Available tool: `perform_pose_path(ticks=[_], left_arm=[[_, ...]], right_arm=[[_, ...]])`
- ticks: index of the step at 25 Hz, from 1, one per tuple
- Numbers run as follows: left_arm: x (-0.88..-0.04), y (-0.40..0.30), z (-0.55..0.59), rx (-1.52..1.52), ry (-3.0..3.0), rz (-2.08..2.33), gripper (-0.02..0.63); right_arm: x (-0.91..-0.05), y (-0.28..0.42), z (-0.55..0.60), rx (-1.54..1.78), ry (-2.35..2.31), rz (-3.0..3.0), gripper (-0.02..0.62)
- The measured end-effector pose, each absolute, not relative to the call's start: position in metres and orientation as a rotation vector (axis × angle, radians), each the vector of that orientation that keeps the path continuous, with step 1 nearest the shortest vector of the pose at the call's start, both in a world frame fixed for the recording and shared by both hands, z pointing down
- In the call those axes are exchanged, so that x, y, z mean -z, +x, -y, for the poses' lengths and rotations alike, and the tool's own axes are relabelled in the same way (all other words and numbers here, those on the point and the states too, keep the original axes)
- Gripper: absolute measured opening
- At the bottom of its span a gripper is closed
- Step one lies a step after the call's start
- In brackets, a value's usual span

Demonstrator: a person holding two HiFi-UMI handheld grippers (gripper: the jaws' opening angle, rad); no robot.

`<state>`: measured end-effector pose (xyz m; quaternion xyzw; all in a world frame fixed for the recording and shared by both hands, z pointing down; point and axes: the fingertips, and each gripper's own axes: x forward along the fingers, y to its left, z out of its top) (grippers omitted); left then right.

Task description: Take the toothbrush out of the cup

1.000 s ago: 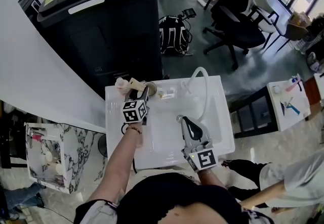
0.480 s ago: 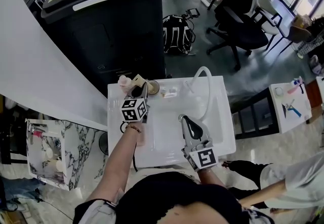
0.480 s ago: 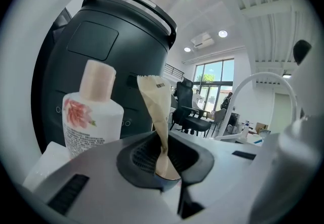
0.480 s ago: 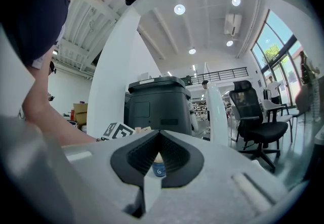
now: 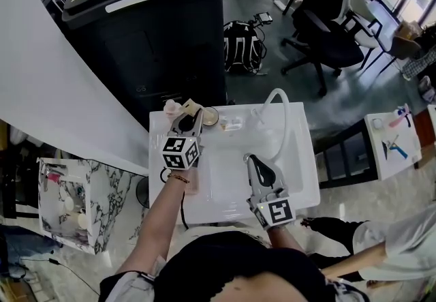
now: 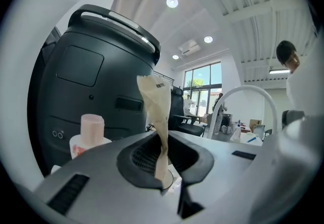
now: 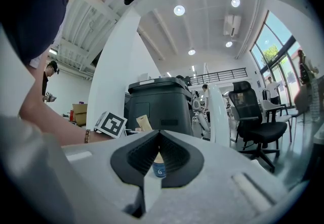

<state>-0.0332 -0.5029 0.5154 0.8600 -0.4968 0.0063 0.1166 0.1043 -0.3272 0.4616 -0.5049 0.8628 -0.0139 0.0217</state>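
My left gripper (image 6: pixel 163 170) pinches the wrapped toothbrush (image 6: pixel 157 109), which stands toward twelve o'clock, perhaps just above the cup (image 5: pixel 209 116); my right gripper (image 7: pixel 153 180) is closed and empty.

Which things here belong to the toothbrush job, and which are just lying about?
Job: toothbrush, clamped in the left gripper; cup.
Lying about: pink-capped bottle, faucet, backpack, office chair.

You face a white sink (image 5: pixel 231 178) with a curved white hose (image 5: pixel 281 113). A big black cabinet (image 5: pixel 157 35) stands behind it, and a pink-capped bottle (image 6: pixel 92 132) sits at its far left corner. Beyond, a backpack (image 5: pixel 243 47) lies on the floor near a black chair (image 5: pixel 325 18).
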Motion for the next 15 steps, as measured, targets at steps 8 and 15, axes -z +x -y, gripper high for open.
perform_pose_path(ticks=[8, 15], left_arm=[[-0.472, -0.046, 0.465, 0.034, 2.614, 1.484, 0.026], [-0.450, -0.057, 0.427, 0.061, 2.654, 1.489, 0.026]], right_arm=[[-0.464, 0.104, 0.320, 0.040, -1.578, -2.692, 0.005], [-0.461, 0.104, 0.313, 0.026, -1.576, -2.668, 0.005]])
